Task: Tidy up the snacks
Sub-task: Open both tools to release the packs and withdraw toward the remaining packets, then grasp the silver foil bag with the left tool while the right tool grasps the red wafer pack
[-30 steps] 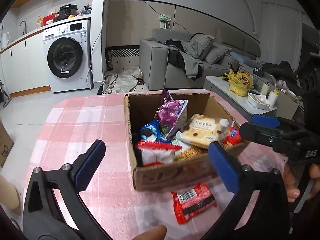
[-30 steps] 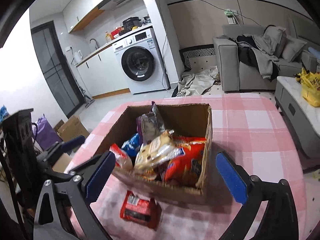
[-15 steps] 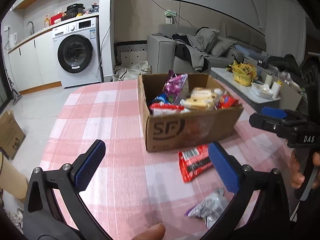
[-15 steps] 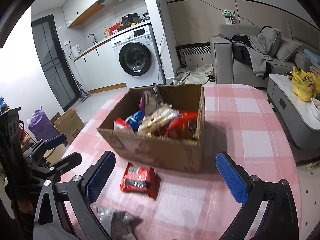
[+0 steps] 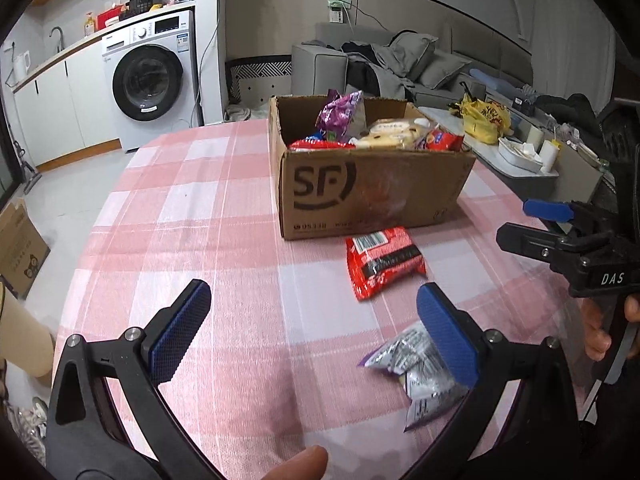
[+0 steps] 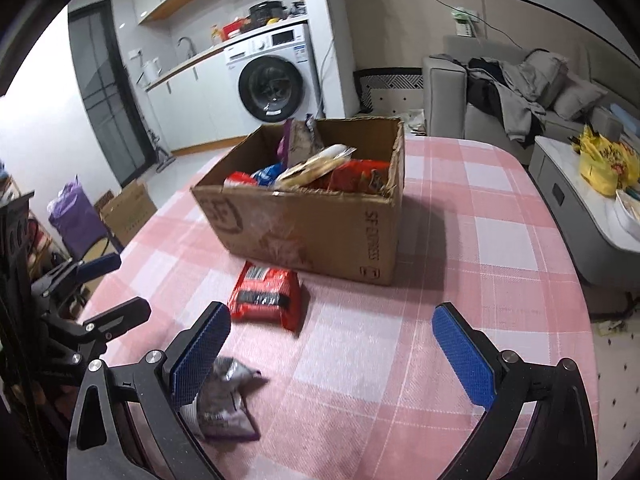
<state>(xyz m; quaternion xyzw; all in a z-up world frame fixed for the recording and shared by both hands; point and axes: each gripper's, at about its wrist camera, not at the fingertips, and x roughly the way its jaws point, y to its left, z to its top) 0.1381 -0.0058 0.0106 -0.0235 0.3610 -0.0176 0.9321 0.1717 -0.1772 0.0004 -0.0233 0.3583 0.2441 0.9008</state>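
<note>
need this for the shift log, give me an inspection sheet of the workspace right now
Surface: table under a pink plaid cloth.
Job's things: open cardboard box packed with snack packs; red snack packet lies flat on the cloth just in front of it; silver-purple packet lies nearer the cameras, apart from both.
Clutter: nothing seen on the cloth beyond these.
Grippers: left gripper open, empty; right gripper open, empty.
Cables: a wire runs along the far wall to a wall socket.
Surroundings: washing machine, sofa with clothes, yellow bag.
</note>
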